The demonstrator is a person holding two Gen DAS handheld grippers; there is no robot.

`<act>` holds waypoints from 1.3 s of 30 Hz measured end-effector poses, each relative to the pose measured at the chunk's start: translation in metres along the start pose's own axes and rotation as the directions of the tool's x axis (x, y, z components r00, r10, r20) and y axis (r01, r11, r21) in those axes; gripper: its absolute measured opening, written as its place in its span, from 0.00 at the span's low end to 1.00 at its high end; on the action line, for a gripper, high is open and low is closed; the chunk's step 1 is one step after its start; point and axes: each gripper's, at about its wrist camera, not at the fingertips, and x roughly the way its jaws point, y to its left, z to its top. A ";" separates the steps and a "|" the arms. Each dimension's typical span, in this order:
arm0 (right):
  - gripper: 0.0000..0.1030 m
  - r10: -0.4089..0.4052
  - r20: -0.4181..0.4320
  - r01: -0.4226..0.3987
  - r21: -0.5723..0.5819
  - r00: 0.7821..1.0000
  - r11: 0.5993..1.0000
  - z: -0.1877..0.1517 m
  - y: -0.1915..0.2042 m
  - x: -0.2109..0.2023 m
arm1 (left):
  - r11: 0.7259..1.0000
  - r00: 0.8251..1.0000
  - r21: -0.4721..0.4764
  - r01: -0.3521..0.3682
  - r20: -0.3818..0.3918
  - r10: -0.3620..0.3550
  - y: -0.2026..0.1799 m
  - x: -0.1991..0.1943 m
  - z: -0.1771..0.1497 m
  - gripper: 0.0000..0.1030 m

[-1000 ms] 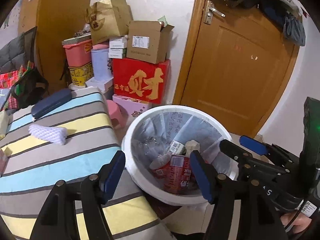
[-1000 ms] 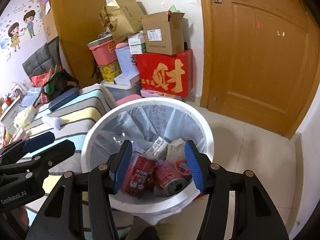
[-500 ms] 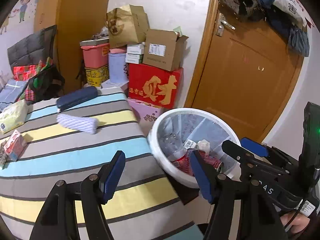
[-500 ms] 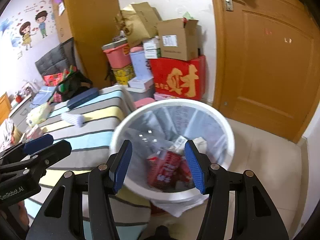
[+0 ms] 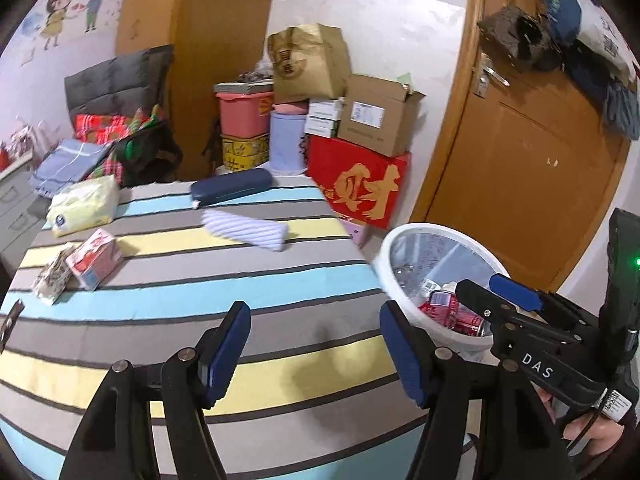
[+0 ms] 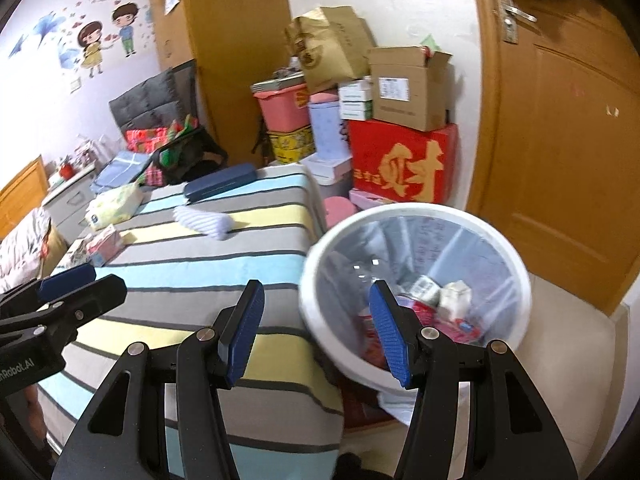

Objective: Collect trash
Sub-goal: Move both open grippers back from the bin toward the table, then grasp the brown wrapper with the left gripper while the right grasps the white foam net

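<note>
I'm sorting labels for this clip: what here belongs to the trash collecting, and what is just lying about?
Job:
white bin
red cans in it
pink carton
crumpled wrapper

Lying about:
navy case
striped roll
tissue pack
stacked boxes

Both grippers — left gripper [image 5: 314, 354], right gripper [image 6: 318, 334] — black plastic, silver screws, ribbed blue pads.

Bed cover [image 5: 192, 304]: stripes of grey, pale blue and yellow, edged by thin dark lines.
Round plastic bin [image 6: 320, 328]: white, clear liner.
Crushed drink cans [image 5: 444, 308]: red.
Large carton [image 6: 400, 168]: red, gold character.
Flat case [image 5: 230, 186]: navy.
Gripper pads [image 6: 242, 336]: blue on black.
Door [image 5: 520, 168]: orange-brown wood.
</note>
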 end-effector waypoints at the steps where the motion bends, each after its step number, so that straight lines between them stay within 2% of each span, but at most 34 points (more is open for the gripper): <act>1: 0.55 0.009 -0.004 -0.009 -0.005 1.000 1.000 0.000 0.004 0.002 | 1.000 1.000 -0.006 -0.008 0.002 0.008 0.004 -0.002 -0.001 0.65; 11: 0.56 0.073 -0.020 -0.075 -0.084 0.997 0.994 0.000 0.044 0.012 | 0.992 0.994 -0.071 -0.108 0.013 0.109 0.072 -0.026 -0.015 0.65; 20: 0.57 0.112 -0.047 -0.117 -0.136 0.993 0.984 0.003 0.077 0.029 | 0.970 0.978 -0.128 -0.205 0.017 0.209 0.136 -0.044 -0.019 0.65; 24: 0.57 0.134 -0.057 -0.141 -0.159 0.989 0.977 0.010 0.090 0.039 | 0.956 0.967 -0.153 -0.251 0.007 0.255 0.166 -0.050 -0.022 0.65; 33: 0.60 0.140 -0.056 -0.149 -0.250 0.989 0.957 0.028 0.111 0.073 | 0.930 0.949 -0.193 -0.313 -0.028 0.313 0.229 -0.049 -0.027 0.65; 37: 0.60 0.122 -0.075 -0.138 -0.260 0.990 0.956 0.038 0.112 0.099 | 0.906 0.925 -0.186 -0.381 -0.058 0.377 0.257 -0.046 -0.028 0.65; 39: 0.60 0.106 -0.092 -0.128 -0.279 0.990 0.952 0.041 0.114 0.110 | 0.899 0.921 -0.202 -0.389 -0.066 0.384 0.275 -0.048 -0.029 0.65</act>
